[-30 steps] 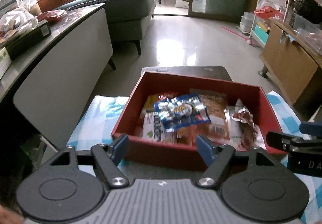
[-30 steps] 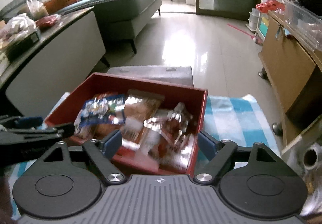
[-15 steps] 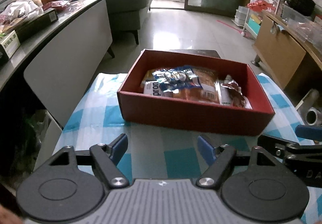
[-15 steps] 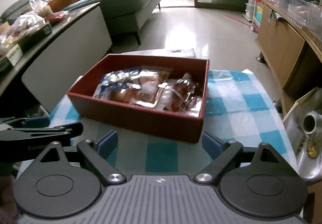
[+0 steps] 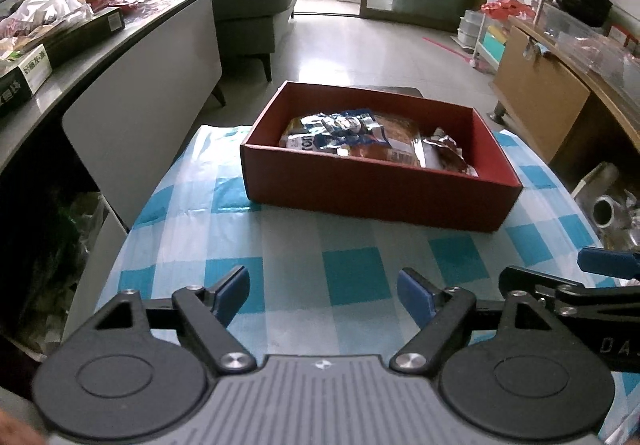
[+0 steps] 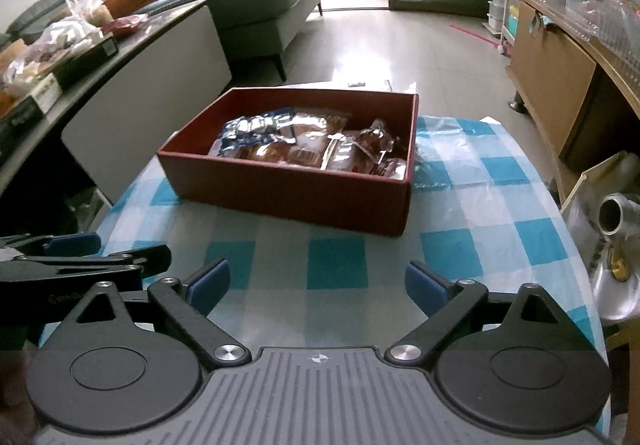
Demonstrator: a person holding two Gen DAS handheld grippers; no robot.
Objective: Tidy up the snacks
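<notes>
A red box [image 5: 372,193] stands on the far half of the blue-checked tablecloth [image 5: 288,265]; it also shows in the right wrist view [image 6: 288,193]. Several snack packets [image 5: 372,137] lie inside it, a blue and silver one [image 6: 256,127] on top. My left gripper [image 5: 322,295] is open and empty, well back from the box over the near cloth. My right gripper [image 6: 318,287] is open and empty, also back from the box. Each gripper shows at the edge of the other's view.
A grey counter [image 5: 120,41] with boxes and bags runs along the left. A wooden cabinet [image 5: 552,101] stands at the right. A metal pot [image 6: 616,213] sits by the table's right edge. A sofa [image 5: 248,5] is behind.
Both grippers have pulled back and up from the box, which was right at their fingertips a second ago. The box and snacks stay in place. Both stay open.
</notes>
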